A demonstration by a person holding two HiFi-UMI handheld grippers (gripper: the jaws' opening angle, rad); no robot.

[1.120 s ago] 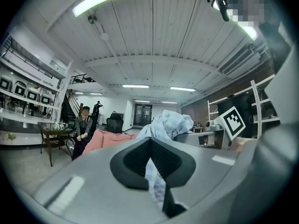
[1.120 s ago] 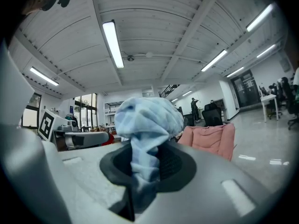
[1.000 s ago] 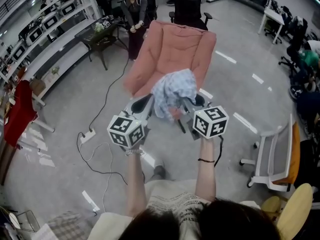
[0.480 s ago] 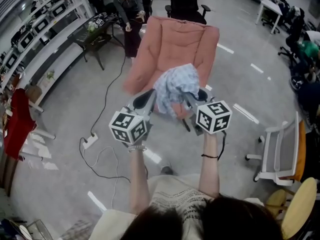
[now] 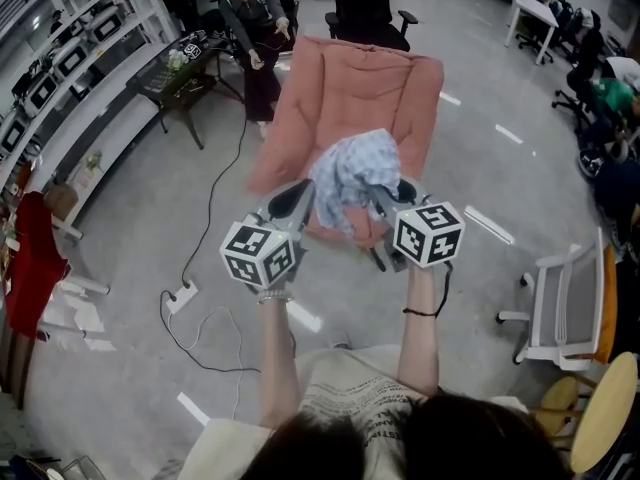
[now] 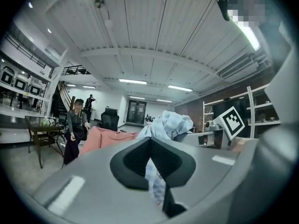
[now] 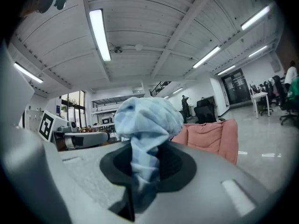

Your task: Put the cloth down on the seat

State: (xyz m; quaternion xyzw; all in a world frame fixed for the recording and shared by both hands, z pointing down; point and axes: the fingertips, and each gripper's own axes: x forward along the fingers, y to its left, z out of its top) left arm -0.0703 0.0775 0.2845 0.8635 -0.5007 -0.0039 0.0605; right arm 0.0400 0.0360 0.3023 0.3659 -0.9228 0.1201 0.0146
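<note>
A light blue checked cloth (image 5: 352, 171) hangs bunched between both grippers, in front of the front edge of a pink armchair (image 5: 362, 80). My left gripper (image 5: 299, 195) is shut on the cloth's left part, and a strip of the cloth (image 6: 154, 171) runs down between its jaws. My right gripper (image 5: 385, 194) is shut on the right part, where the cloth (image 7: 147, 118) bulges above its jaws. In the left gripper view the pink armchair (image 6: 108, 137) lies ahead to the left. In the right gripper view the armchair (image 7: 211, 134) lies ahead to the right. The seat itself is hidden behind the cloth.
A person (image 5: 251, 30) stands behind the armchair beside a dark side table (image 5: 172, 74). A black office chair (image 5: 364, 6) stands at the back. A cable and power strip (image 5: 181, 294) lie on the floor at left. A white chair (image 5: 562, 310) stands at right, shelving (image 5: 60, 58) along the left wall.
Both grippers have carried the cloth forward toward the armchair, which now sits nearer and more centred in the head view. The grip on the cloth is unchanged.
</note>
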